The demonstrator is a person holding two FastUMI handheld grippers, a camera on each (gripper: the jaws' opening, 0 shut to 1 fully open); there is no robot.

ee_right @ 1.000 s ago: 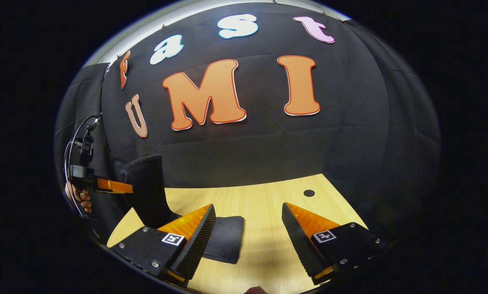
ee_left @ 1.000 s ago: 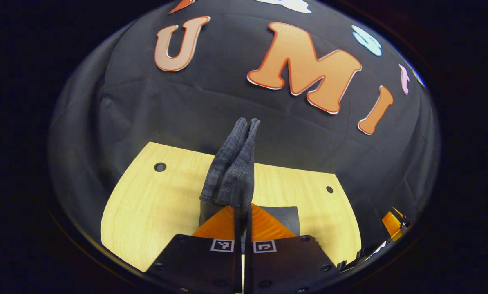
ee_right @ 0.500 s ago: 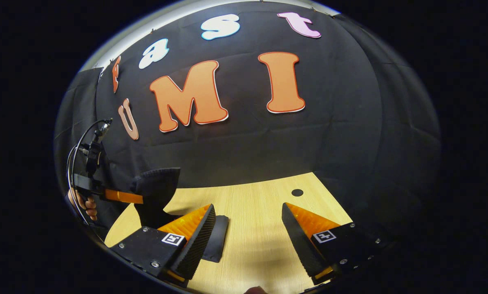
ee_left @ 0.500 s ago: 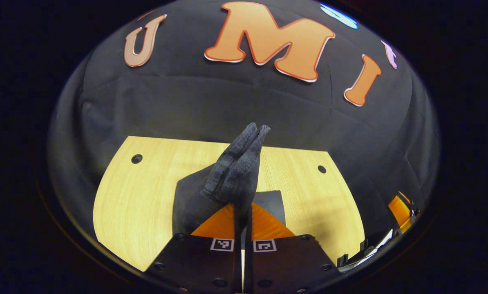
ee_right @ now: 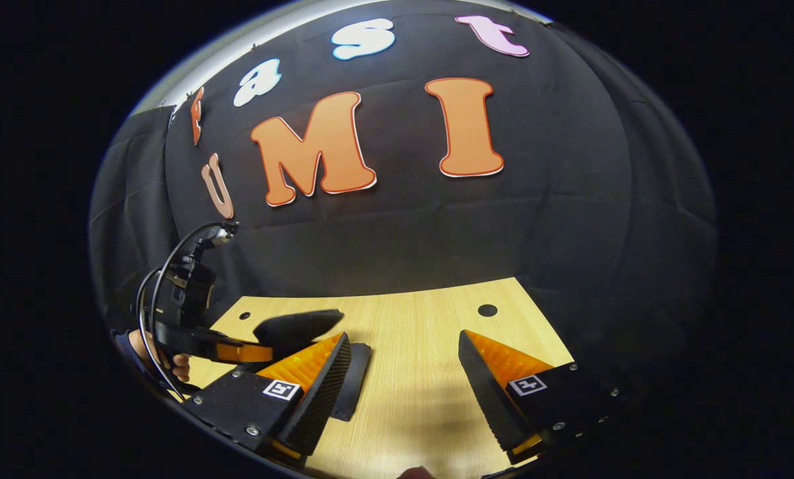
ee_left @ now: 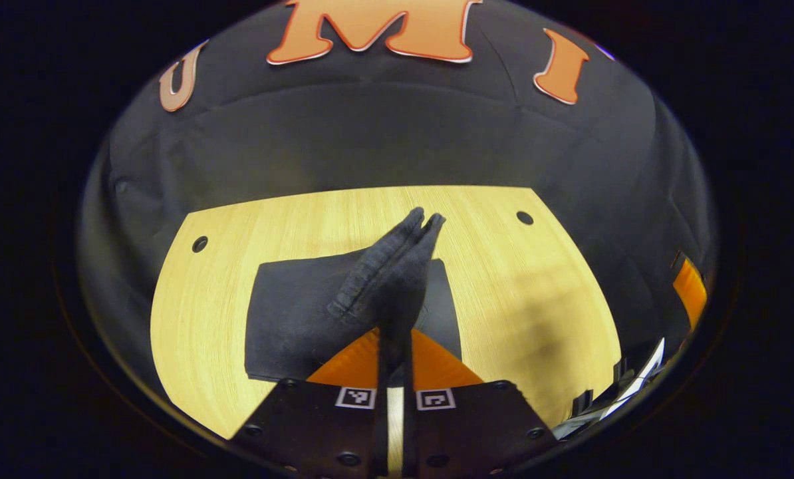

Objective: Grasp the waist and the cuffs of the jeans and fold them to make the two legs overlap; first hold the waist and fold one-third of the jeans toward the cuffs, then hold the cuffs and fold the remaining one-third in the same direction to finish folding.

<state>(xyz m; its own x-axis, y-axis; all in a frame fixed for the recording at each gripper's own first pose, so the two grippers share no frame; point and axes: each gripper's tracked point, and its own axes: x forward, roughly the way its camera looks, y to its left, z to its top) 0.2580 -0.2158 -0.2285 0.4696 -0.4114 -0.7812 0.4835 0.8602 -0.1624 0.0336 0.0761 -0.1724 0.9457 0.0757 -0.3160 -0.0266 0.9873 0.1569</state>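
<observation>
The dark jeans [ee_left: 304, 313] lie folded on the wooden table [ee_left: 517, 293]. My left gripper [ee_left: 395, 346] is shut on a doubled edge of the jeans [ee_left: 397, 266], held low over the folded stack. In the right gripper view that edge of the jeans [ee_right: 297, 326] hangs just above the table, with the left gripper [ee_right: 234, 350] clamped on it and a hand behind. My right gripper [ee_right: 403, 386] stands open over bare wood, right of the jeans' end [ee_right: 354, 379], with nothing between its fingers.
The table has small round holes [ee_left: 199, 243] [ee_left: 524, 217] [ee_right: 487, 310] near its far corners. Black cloth closes the booth behind and beside the table. Bare wood lies to the right of the jeans.
My left gripper has come down and forward with the held edge of the jeans, laying it over the folded part. The right gripper has stayed open and nearly still.
</observation>
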